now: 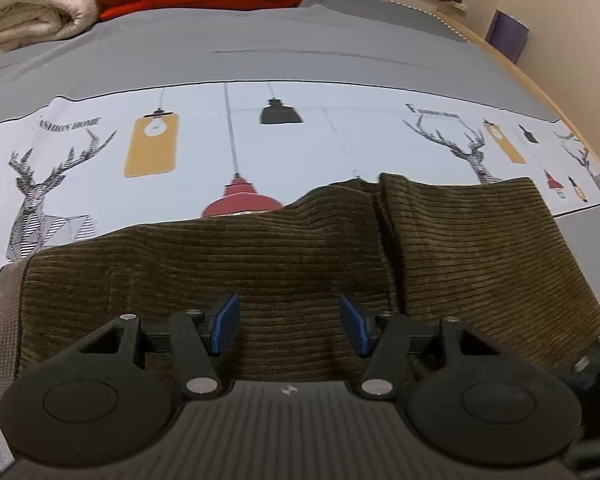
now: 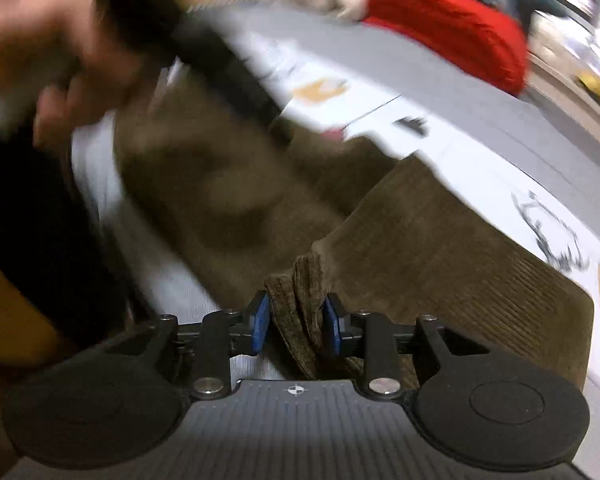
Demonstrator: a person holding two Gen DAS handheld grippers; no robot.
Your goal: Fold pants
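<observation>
Pants (image 1: 292, 264): brown corduroy, which we see lying on the printed cloth (image 1: 204, 148). Left gripper (image 1: 290, 324): fingers apart above pants. Right gripper (image 2: 296, 322): clamped on a bunched pants edge.

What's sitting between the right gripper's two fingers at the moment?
A bunched fold of the brown corduroy pants, pinched by the right gripper. The right wrist view shows it. In the left wrist view, the left gripper is open, holding nothing.
</observation>
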